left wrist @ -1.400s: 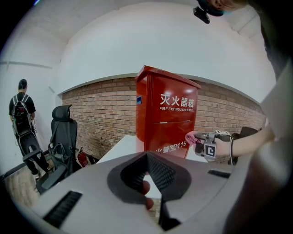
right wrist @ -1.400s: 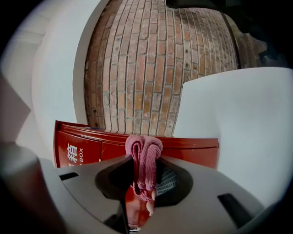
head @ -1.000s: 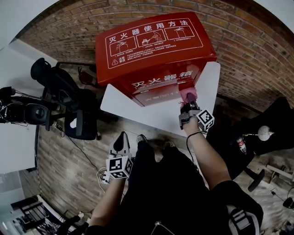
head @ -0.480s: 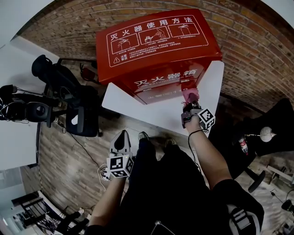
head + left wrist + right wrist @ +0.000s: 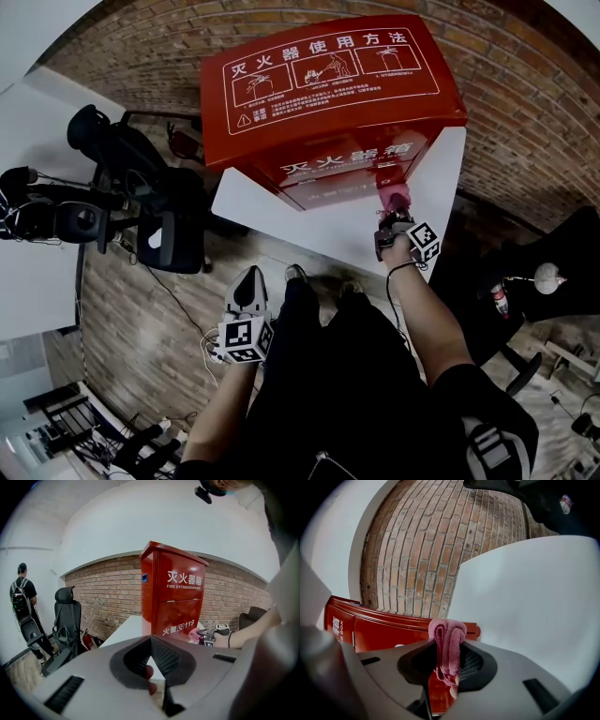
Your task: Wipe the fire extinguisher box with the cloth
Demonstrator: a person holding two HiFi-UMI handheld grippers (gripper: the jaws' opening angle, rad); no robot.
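The red fire extinguisher box stands on the white bench by the brick wall, with the pink cloth pressed to the lower right of its front. The right tongs are clenched on that cloth, a wad poking past the tips so that fabric, I'd say, meets the paint. The left tongs hang closed and empty, well clear.

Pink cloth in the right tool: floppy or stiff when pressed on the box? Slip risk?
Probably floppy: the pink cloth bunches in folds and droops between the jaws. Likely light and compressible, so it should flatten against the fire extinguisher box rather than push it. Slip seems unlikely: the right tool is shut on a thick fold.
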